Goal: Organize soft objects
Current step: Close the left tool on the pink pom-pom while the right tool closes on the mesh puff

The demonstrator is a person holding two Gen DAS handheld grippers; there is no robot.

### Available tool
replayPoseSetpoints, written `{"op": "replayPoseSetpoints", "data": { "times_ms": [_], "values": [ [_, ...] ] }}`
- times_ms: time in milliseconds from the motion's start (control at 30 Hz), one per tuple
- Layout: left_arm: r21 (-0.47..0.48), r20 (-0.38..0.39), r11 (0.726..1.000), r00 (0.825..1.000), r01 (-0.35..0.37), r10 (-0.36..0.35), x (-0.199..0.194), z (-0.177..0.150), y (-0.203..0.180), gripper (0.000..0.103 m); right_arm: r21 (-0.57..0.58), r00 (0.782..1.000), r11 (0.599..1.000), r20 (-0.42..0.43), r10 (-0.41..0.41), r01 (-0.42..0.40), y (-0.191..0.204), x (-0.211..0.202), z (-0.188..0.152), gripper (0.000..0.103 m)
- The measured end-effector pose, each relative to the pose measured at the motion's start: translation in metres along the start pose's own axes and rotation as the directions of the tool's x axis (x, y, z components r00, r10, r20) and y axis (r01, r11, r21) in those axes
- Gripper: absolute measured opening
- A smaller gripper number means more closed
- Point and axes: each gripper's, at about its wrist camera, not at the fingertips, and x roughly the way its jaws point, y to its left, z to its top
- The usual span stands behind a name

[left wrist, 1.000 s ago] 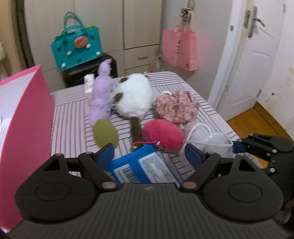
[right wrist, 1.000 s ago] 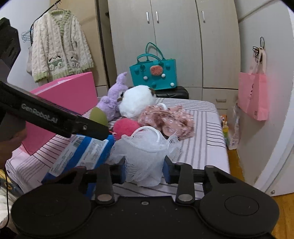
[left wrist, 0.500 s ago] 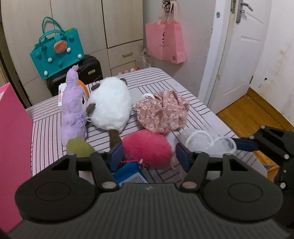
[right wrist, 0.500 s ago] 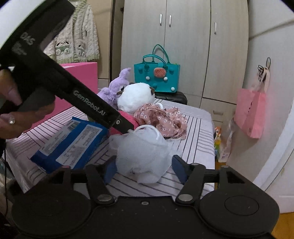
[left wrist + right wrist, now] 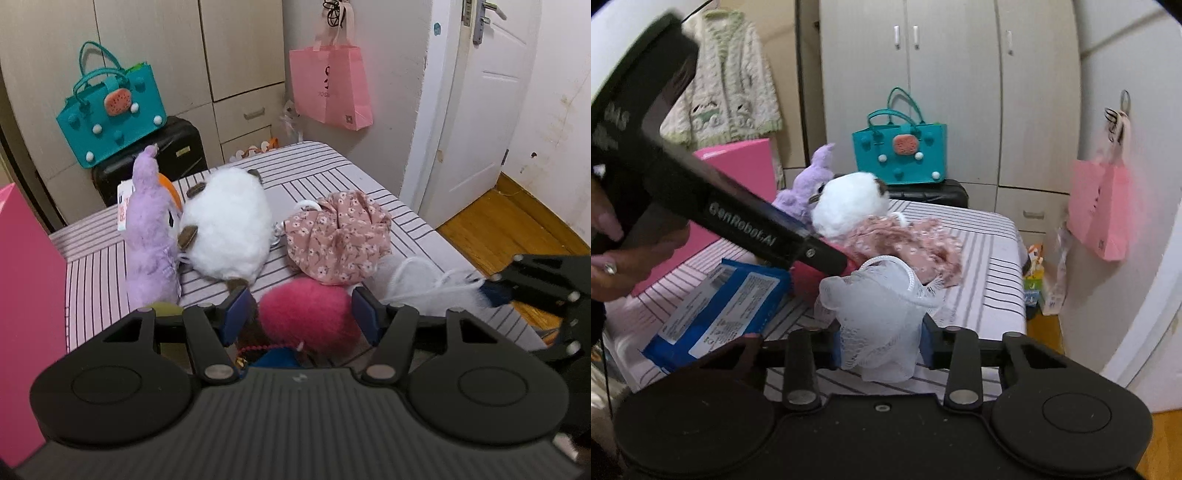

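A pink fluffy ball (image 5: 310, 317) lies on the striped bed (image 5: 92, 277), and my left gripper (image 5: 300, 314) is shut on it with a pad on each side. My right gripper (image 5: 881, 345) has a white mesh pouch (image 5: 879, 310) between its pads. Its jaws are closing and the mesh bunches up between them. In the left wrist view that pouch (image 5: 417, 280) sits just right of the ball. Behind them lie a floral fabric pouch (image 5: 340, 240), a white plush (image 5: 225, 229) and a purple plush (image 5: 149, 236). A blue packet (image 5: 716, 314) lies near the bed's front edge.
A pink box (image 5: 26, 295) stands at the left of the bed. Beyond the bed a teal bag (image 5: 110, 118) sits on a black suitcase (image 5: 181, 147). A pink paper bag (image 5: 330, 88) hangs on the wall. Wooden floor (image 5: 509, 221) lies to the right.
My left gripper went forward from over the blue packet to the pink ball, and its jaws narrowed around it. My right gripper opened, then shut again on the mesh pouch.
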Motion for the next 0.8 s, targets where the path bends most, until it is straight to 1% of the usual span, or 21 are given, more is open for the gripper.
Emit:
{"op": "replayPoseSetpoints", "data": {
  "times_ms": [67, 133, 267, 333, 400, 467, 500, 567, 667, 800],
  "values": [
    [0.017, -0.005, 1.0, 1.0, 0.01, -0.01, 0.002, 0.0, -0.003, 0.06, 0.023, 1.0, 1.0, -0.014, 0.006, -0.006, -0.005, -0.002, 0.001, 0.041],
    [0.033, -0.019, 0.999, 1.0, 0.011, -0.011, 0.007, 0.0, -0.008, 0.06, 0.02, 1.0, 1.0, -0.018, 0.007, -0.007, -0.005, -0.002, 0.0, 0.04],
    [0.059, -0.029, 0.997, 0.999, -0.041, 0.042, 0.017, -0.002, -0.015, 0.06, 0.014, 1.0, 1.0, -0.02, 0.017, -0.017, -0.002, 0.003, -0.001, 0.042],
    [0.055, -0.042, 0.997, 0.998, -0.048, 0.05, 0.021, -0.003, -0.015, 0.06, -0.004, 1.0, 1.0, -0.018, 0.01, -0.01, 0.0, 0.004, -0.002, 0.044],
    [0.04, -0.06, 0.998, 0.997, -0.044, 0.047, 0.025, -0.003, -0.013, 0.06, -0.013, 1.0, 1.0, -0.021, 0.012, -0.012, 0.0, 0.004, -0.003, 0.048],
    [0.031, -0.065, 0.999, 0.997, -0.044, 0.046, 0.027, -0.004, -0.013, 0.06, -0.024, 1.0, 1.0, -0.019, 0.009, -0.009, 0.0, 0.002, -0.004, 0.05],
    [0.029, -0.063, 0.999, 0.997, -0.044, 0.046, 0.026, -0.005, -0.013, 0.06, -0.036, 1.0, 0.999, -0.017, 0.002, -0.003, 0.0, 0.001, -0.004, 0.055],
    [0.03, -0.053, 0.999, 0.998, -0.042, 0.044, 0.025, -0.005, -0.013, 0.06, -0.058, 1.0, 0.998, -0.008, -0.004, 0.003, 0.002, 0.0, -0.004, 0.059],
    [0.044, -0.041, 0.998, 0.998, -0.037, 0.039, 0.025, -0.007, -0.014, 0.053, -0.097, 1.0, 0.995, 0.004, -0.003, 0.003, 0.002, 0.001, -0.004, 0.074],
    [0.02, -0.043, 1.0, 0.999, -0.02, 0.021, 0.025, -0.007, -0.01, 0.05, -0.135, 1.0, 0.991, 0.002, 0.007, -0.006, 0.002, 0.01, -0.001, 0.075]
  ]
}}
